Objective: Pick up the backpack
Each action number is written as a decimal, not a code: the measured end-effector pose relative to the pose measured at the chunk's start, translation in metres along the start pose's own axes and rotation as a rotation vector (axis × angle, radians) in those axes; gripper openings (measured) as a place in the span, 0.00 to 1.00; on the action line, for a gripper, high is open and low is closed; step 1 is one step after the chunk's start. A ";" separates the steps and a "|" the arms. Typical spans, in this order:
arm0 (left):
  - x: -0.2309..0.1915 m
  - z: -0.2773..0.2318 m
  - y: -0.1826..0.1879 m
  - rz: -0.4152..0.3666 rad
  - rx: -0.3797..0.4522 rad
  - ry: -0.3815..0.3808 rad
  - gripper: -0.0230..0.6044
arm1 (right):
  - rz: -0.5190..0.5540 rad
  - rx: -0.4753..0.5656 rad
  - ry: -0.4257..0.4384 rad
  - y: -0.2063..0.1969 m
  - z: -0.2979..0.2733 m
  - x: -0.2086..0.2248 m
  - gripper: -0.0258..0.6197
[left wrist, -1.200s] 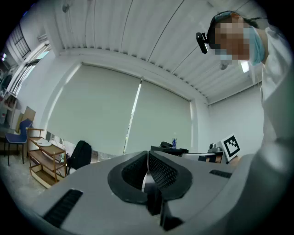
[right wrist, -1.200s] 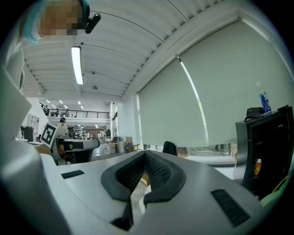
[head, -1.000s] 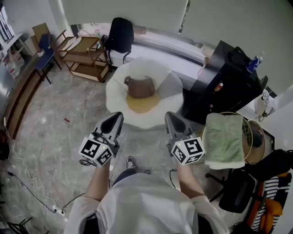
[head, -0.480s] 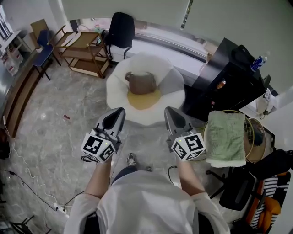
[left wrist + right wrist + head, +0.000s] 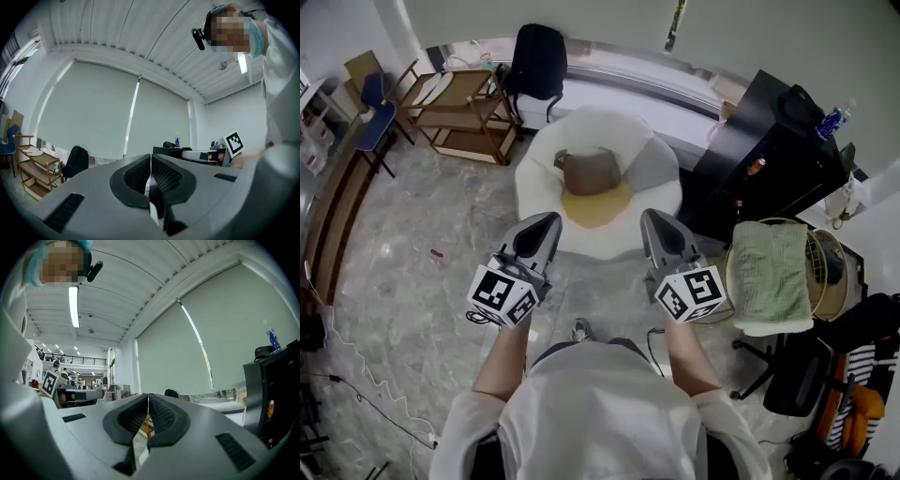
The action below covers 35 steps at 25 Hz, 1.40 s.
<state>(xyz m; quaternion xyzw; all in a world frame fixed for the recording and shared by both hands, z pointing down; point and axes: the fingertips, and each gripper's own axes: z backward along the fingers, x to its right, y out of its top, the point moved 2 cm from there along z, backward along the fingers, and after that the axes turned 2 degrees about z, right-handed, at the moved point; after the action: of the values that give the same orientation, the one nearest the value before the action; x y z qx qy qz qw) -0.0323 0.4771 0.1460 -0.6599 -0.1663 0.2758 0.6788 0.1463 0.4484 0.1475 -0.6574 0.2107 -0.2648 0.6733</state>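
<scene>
The brown backpack (image 5: 589, 173) is seen on a white round cushion (image 5: 661, 192) that lies on the floor (image 5: 412, 244). It sits on the cushion's far half, at the far edge of the yellow patch (image 5: 592, 208) in the cushion's middle. Nothing touches it.

The left gripper (image 5: 549, 219) and the right gripper (image 5: 650, 217) are held side by side in front of the person, both pointed towards the cushion. In the head view their tips are seen over the cushion's near edge, the left at its near left and the right at its near right, with the yellow patch between them. Both are clear of the backpack.

In the left gripper view the ribbed pads (image 5: 136, 176) are pressed together along a thin seam, with nothing caught between them. In the right gripper view the pads (image 5: 161, 414) meet at the tips in the same way, and nothing is held there either.

Behind the cushion a black object (image 5: 537, 61) is seen on a chair frame; whether it is a bag or a backrest cannot be told. A wooden rack (image 5: 459, 108) stands to its left. To the cushion's right stands a black cabinet (image 5: 769, 155) with a bottle (image 5: 831, 122) on top. Nearer the person, a green towel (image 5: 772, 274) is draped over a round wire basket (image 5: 827, 281).
</scene>
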 end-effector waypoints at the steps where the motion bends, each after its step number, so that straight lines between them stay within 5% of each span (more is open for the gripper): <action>1: -0.003 -0.001 -0.001 0.002 -0.006 -0.012 0.09 | -0.002 0.003 -0.008 0.000 -0.003 0.000 0.09; 13: -0.038 -0.030 -0.009 0.041 -0.036 0.008 0.09 | -0.007 -0.006 0.000 -0.006 -0.042 0.021 0.09; 35: -0.087 -0.154 -0.021 0.024 -0.056 0.145 0.09 | -0.041 -0.024 0.112 -0.017 -0.133 0.139 0.09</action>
<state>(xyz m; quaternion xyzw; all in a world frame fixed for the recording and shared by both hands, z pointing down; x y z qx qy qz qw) -0.0071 0.3020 0.1671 -0.6989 -0.1166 0.2304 0.6669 0.1682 0.2572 0.1670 -0.6537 0.2379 -0.3123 0.6469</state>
